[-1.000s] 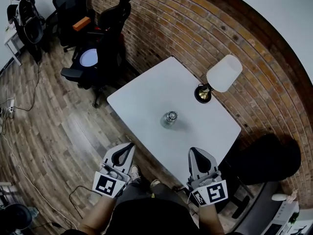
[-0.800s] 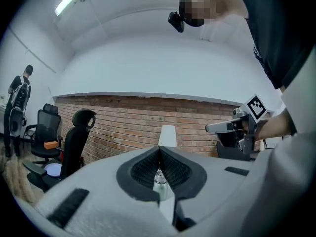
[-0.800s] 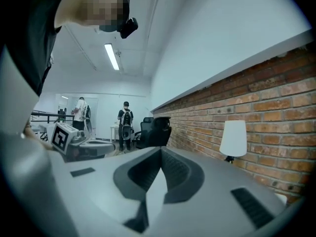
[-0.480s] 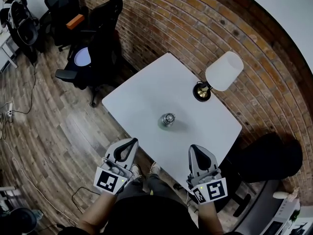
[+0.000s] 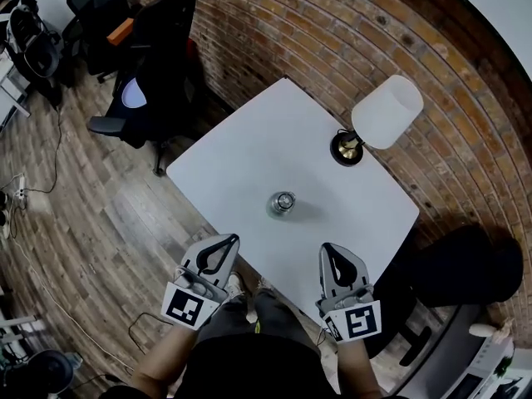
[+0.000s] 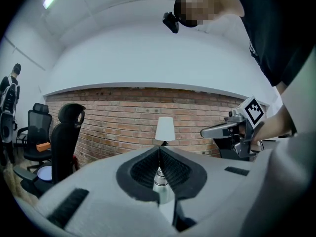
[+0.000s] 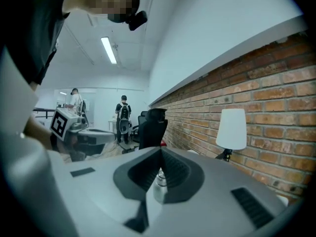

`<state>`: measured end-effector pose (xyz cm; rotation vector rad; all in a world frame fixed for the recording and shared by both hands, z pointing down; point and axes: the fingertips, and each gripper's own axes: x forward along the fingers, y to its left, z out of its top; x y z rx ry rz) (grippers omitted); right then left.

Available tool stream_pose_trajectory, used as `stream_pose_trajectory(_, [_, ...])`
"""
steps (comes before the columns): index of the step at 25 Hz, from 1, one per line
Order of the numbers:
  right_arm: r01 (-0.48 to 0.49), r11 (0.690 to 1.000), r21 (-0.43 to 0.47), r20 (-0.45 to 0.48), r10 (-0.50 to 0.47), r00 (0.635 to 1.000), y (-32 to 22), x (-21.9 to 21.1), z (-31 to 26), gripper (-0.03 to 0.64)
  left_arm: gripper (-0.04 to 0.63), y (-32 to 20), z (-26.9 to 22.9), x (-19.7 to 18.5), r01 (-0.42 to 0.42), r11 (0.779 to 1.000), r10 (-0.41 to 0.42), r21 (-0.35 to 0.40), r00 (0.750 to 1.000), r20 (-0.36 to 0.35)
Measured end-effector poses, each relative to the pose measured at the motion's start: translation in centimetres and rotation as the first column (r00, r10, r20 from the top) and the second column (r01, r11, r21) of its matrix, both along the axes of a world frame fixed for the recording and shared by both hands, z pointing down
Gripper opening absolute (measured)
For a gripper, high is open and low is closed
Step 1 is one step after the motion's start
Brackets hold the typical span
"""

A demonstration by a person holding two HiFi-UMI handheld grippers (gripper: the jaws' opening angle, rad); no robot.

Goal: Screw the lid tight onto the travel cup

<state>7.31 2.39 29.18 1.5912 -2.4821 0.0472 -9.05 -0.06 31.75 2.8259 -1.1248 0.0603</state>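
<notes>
left tool (image 5: 226,239): jaws pressed together, nothing pinched. It sits just off the table's near edge, at 7 o'clock of the cup and well apart from it.
right tool (image 5: 331,248): jaws pressed together, empty. It sits at the same near edge, at 5 o'clock of the cup and well apart from it.
aim: both tools point toward 12 o'clock. In each gripper view the cup shows beyond the closed tips, in line with them.
travel cup (image 5: 283,203): silver and upright, standing alone on the table (image 5: 266,131) a little toward the near edge. Neither tool touches it.
lamp (image 5: 387,111): white shade on a dark round base, on the table at 2 o'clock of the cup, near the brick wall (image 5: 274,23).
office chairs (image 5: 154,73): black, on the wood floor at 10 o'clock of the table.
person: forearms come in at 6 o'clock, one tool in each hand.
</notes>
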Motion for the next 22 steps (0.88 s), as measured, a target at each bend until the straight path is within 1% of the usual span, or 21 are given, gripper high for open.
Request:
stream_pose_trajectory(2, [0.027, 1.0, -0.015, -0.036, -0.028, 0.999, -0.4, -0.3, 1.3, 0.014, 0.025, -0.4, 0.7, 0.4, -0.003, 1.0, 0.003, -0.009, 1.0, 0.009])
stream_pose_trajectory(6, [0.072, 0.995, -0.064, -0.062, -0.076, 0.995, -1.3, -1.0, 4.3, 0.014, 0.025, -1.4, 2.5, 1.2, -0.011, 0.999, 0.013, -0.043, 0.999, 0.039])
stream_pose_trajectory(12, [0.098, 0.989, -0.109, -0.04, -0.103, 0.994, -2.8, -1.6, 9.2, 0.018, 0.025, -3.1, 5.2, 2.3, -0.028, 0.998, 0.033, -0.055, 0.997, 0.075])
stream_pose_trajectory(15, [0.107, 0.988, -0.11, -0.031, -0.111, 0.993, -4.2, -1.7, 11.3, 0.054, 0.025, -4.1, 6.7, 3.0, -0.036, 0.998, 0.041, -0.054, 0.996, 0.086])
stream_pose_trajectory(18, [0.116, 0.984, -0.132, -0.017, -0.119, 0.993, -4.9, -1.7, 13.5, 0.072, 0.025, -4.7, 8.2, 3.8, -0.047, 0.998, 0.052, -0.052, 0.994, 0.093])
stream_pose_trajectory(22, [0.133, 0.98, -0.146, -0.007, -0.136, 0.991, -5.7, -1.7, 16.2, 0.115, 0.025, -5.4, 9.6, 4.8, -0.057, 0.998, 0.06, -0.038, 0.995, 0.08])
